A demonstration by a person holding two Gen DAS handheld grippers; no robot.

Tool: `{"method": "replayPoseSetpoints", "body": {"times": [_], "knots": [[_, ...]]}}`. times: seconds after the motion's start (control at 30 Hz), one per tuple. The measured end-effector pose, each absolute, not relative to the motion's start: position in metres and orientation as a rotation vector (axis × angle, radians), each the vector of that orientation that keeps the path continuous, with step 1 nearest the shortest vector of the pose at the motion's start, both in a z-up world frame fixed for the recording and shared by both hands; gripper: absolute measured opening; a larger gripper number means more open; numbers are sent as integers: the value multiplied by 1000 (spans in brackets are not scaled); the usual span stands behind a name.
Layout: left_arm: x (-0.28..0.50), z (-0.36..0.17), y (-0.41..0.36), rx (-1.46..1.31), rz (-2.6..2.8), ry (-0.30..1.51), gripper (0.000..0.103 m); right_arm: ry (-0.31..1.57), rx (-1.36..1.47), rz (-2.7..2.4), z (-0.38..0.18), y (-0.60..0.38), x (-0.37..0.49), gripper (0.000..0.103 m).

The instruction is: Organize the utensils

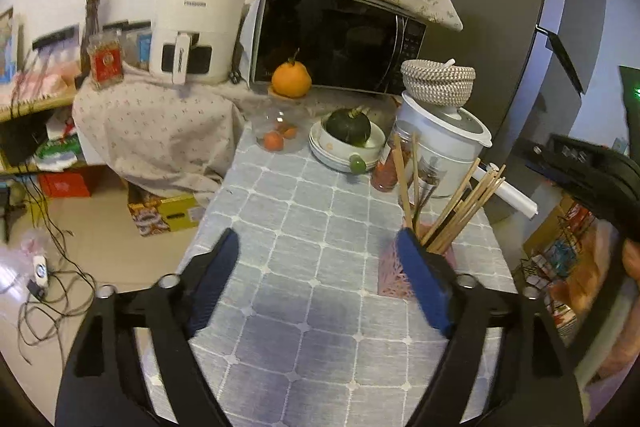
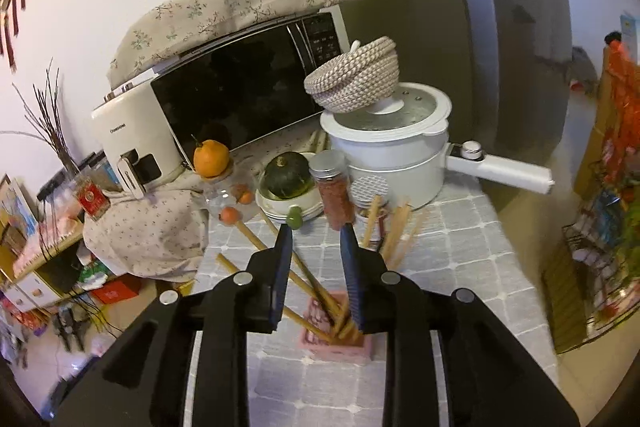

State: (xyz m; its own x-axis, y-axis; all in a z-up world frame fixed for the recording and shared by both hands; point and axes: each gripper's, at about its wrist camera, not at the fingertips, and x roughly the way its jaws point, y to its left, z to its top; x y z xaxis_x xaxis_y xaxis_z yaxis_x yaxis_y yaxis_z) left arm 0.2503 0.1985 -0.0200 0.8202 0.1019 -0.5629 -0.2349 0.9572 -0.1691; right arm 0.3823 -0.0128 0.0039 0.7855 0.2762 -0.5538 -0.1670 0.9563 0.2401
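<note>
**Chopsticks going into the pink holder: release step**

Right gripper (image 2: 316,231) sits directly over the pink holder (image 2: 338,341); jaws narrowly parted, not closed; several wooden chopsticks (image 2: 308,283) run up between and beneath them, lower ends already inside the holder; whether the pads press on any stick cannot be told from the right wrist view, but the visible gap suggests a release rather than a grip.

Left gripper (image 1: 316,247) jaws wide, nothing between them; only the checked grey cloth of the worktop (image 1: 304,187) shows in the gap; the holder (image 1: 394,275) stands just beside its right-hand finger, chopsticks (image 1: 460,207) fanning out of it at a slant.

Holder position: on the worktop, near side, in front of the white pot (image 2: 394,163) and the spice jar (image 2: 334,191).

Judged step: depositing the bundle in the holder; near done for these sticks.

Next move calls for: parting the right jaws fully, then lifting clear without snagging the leaning sticks; the holder looks light and may tip, so the left gripper is well placed to steady it.

No loose utensils visible elsewhere on the worktop in either view.
</note>
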Motion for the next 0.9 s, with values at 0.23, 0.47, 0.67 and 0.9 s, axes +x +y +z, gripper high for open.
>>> {"method": "replayPoseSetpoints", "body": {"times": [0.23,0.47,0.67,0.9], "knots": [[241,-8,169,-179,209,543,96,607,116,153,-7,-33,333,32],[229,-2,144,-143,208,532,96,624,108,101,-20,-56,290,51],[210,4,123,-82,220,493,96,611,159,72,-27,-76,248,81],[194,-6,98,-55,194,518,96,569,168,-78,-41,-101,209,97]]}}
